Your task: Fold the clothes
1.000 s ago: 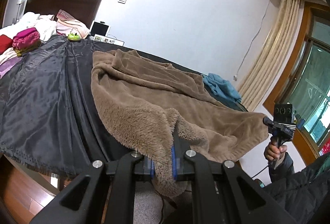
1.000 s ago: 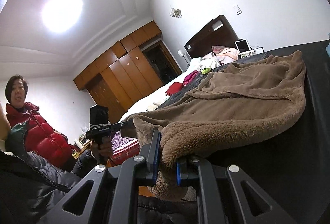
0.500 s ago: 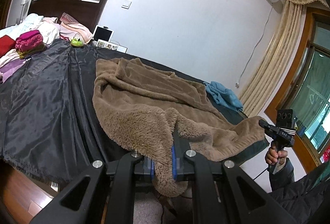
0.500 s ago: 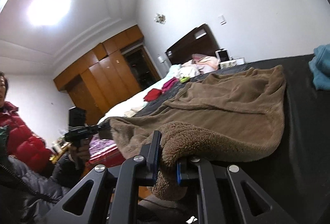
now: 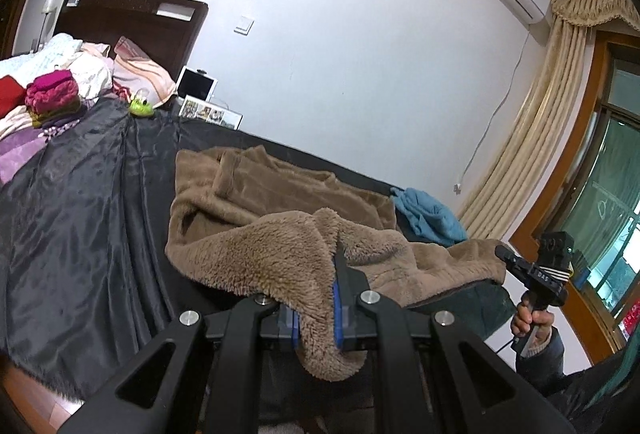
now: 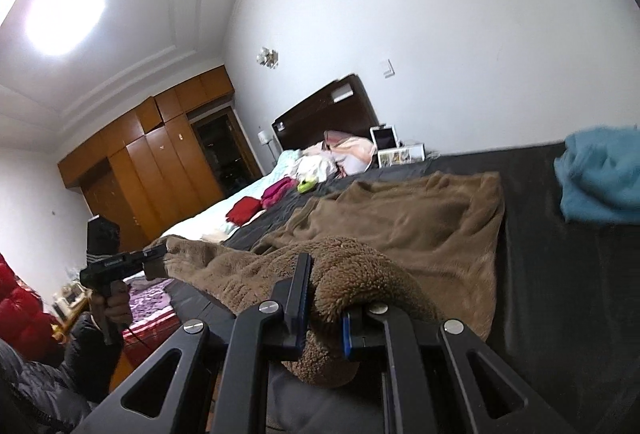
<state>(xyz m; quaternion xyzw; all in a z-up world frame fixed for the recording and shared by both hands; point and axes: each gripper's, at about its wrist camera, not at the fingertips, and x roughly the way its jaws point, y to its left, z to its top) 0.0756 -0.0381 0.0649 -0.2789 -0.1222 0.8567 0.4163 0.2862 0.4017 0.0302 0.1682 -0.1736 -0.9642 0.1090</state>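
A brown fleece garment [image 5: 280,202] lies spread on the black sheet of the bed [image 5: 80,218], its near hem raised off the sheet. My left gripper [image 5: 316,310] is shut on one near corner of the hem, fleece bulging out below its pads. In the right wrist view the same brown fleece garment [image 6: 408,222] runs back toward the headboard, and my right gripper [image 6: 324,318] is shut on the other near corner. Each view shows the opposite gripper: the right gripper [image 5: 504,254] pinching fleece at far right, the left gripper [image 6: 160,258] at far left.
A teal garment [image 5: 428,214] lies bunched on the bed beyond the fleece, seen also as the teal garment [image 6: 600,174]. Folded magenta clothes [image 5: 52,92], a red item [image 6: 242,210], pillows and a green toy [image 5: 140,106] crowd the headboard end. Curtains [image 5: 532,138] hang right; a wardrobe [image 6: 152,170] stands left.
Both grippers have risen with the fleece's near hem still pinched, lifting it and carrying it toward the headboard so it starts to fold over the rest. The right gripper's view has tipped downward.
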